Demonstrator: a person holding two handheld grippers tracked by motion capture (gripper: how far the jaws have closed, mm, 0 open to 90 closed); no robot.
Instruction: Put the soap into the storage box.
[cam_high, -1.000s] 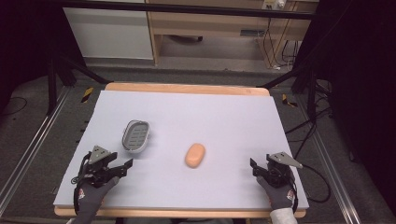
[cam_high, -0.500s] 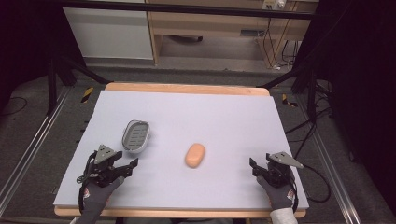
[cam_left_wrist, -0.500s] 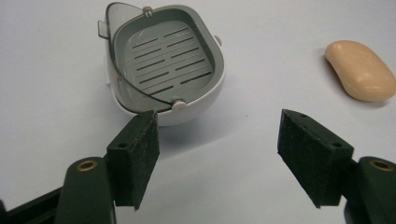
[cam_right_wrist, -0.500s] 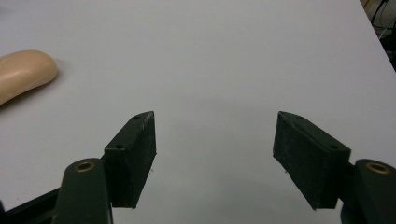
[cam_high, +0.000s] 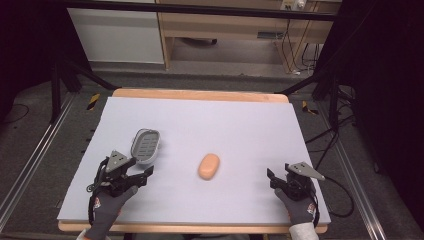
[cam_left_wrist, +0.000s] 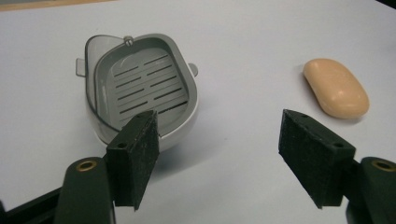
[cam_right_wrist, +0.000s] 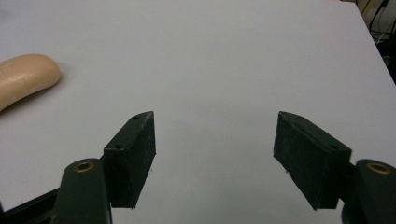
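Note:
A grey slotted soap dish (cam_high: 145, 146) lies on the white tabletop at the left, its clear lid tipped open at the far end (cam_left_wrist: 140, 88). An orange bar of soap (cam_high: 208, 166) rests near the middle, apart from the dish. My left gripper (cam_high: 142, 167) sits just in front of the dish, open and holding nothing; in the left gripper view (cam_left_wrist: 218, 121) the dish is beyond the left jaw and the soap (cam_left_wrist: 335, 87) beyond the right jaw. My right gripper (cam_high: 278, 172) stands open at the front right, with the soap (cam_right_wrist: 25, 77) far to its left.
The white sheet (cam_high: 225, 120) covers a wood-edged table (cam_high: 200, 94). Beyond the far edge are a floor, shelving and cables. Dark frame rails run along both sides of the table.
My left gripper has slid a little to the right and forward, closer to the soap dish. The right gripper, soap and dish have stayed put.

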